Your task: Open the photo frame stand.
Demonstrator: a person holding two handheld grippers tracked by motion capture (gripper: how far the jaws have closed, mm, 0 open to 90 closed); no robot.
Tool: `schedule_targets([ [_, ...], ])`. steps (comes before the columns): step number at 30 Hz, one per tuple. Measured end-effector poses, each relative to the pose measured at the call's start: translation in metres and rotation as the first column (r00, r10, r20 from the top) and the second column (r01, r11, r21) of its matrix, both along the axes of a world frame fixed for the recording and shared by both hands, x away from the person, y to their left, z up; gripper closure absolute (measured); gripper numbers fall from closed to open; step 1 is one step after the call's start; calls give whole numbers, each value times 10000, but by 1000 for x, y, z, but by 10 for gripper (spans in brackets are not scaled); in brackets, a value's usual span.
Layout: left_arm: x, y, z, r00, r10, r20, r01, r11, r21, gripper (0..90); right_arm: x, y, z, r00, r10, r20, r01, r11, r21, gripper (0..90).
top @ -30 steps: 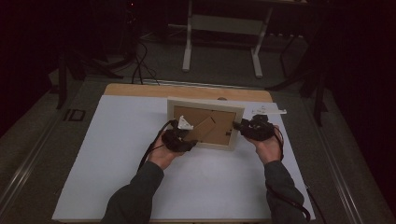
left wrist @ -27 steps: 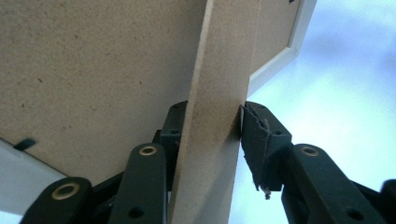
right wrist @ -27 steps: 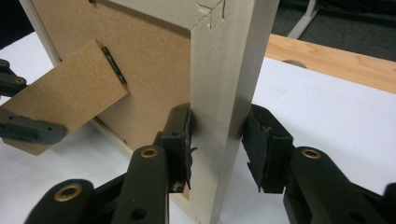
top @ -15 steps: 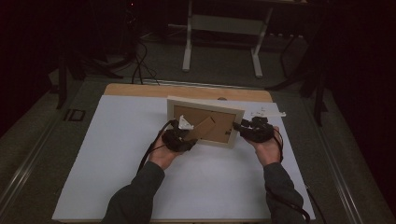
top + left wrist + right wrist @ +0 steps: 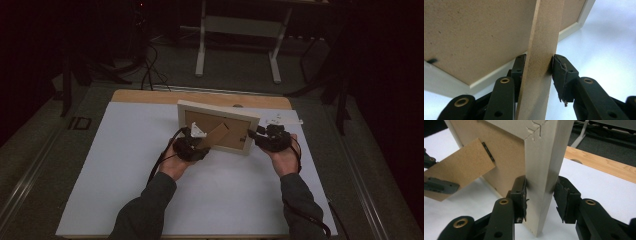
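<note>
A: Right, high view first. Picture frame (image 5: 218, 126) stands on edge, back toward the person, on the white sheet (image 5: 150, 165) covering the tabletop (image 5: 150, 96). Sits toward the far middle of the sheet.

B: Claws?

A: Left claw (image 5: 196, 145) at the brown easel stand (image 5: 216, 135) on the frame's back. Right claw (image 5: 256, 135) at the frame's right end. Both hands low, forearms coming in from the near edge. Jaw detail too small to judge from up here. Small white bits (image 5: 280, 120) lie on the sheet just beyond the right hand.

B: Left gripper view?

A: Left claw (image 5: 539, 65) pinches the easel stand (image 5: 541, 57) across its width, one pad on each long edge, both touching. Stand rises steeply between the jaws. Behind it, the brown backing board (image 5: 481, 35) and the pale frame rim (image 5: 574, 25); white sheet (image 5: 609, 45) beyond.

B: Right gripper view?

A: Right claw (image 5: 540, 192) straddles the frame's pale side rail (image 5: 544, 165) near a mitred corner. Left pad pressed against the rail; right pad close, contact there not certain. Reads as a pinch on the rail. Easel stand (image 5: 461, 167) juts out tilted from the backing, with the other claw's jaw (image 5: 439, 185) on it at the left edge. Bare wood tabletop (image 5: 604, 163) shows past the sheet.
</note>
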State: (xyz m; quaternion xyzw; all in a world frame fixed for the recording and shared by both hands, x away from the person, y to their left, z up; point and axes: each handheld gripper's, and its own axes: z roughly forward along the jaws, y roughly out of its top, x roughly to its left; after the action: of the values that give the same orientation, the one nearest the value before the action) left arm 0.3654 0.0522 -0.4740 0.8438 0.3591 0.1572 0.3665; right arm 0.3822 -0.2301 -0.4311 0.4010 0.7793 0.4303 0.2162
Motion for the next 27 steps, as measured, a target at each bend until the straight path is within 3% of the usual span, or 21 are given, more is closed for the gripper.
schedule_targets([
  [10, 0, -1, -1, 10000, 52, 69, -53, 9999, 152, 659, 1, 3, -1, 10000, -4, 16, 4, 9999, -135, 627],
  [27, -15, -4, -1, 9988, -358, 343, 351, 9992, 209, 673, -9, 2, -2, 9994, 297, 163, -293, 9992, -260, 625],
])
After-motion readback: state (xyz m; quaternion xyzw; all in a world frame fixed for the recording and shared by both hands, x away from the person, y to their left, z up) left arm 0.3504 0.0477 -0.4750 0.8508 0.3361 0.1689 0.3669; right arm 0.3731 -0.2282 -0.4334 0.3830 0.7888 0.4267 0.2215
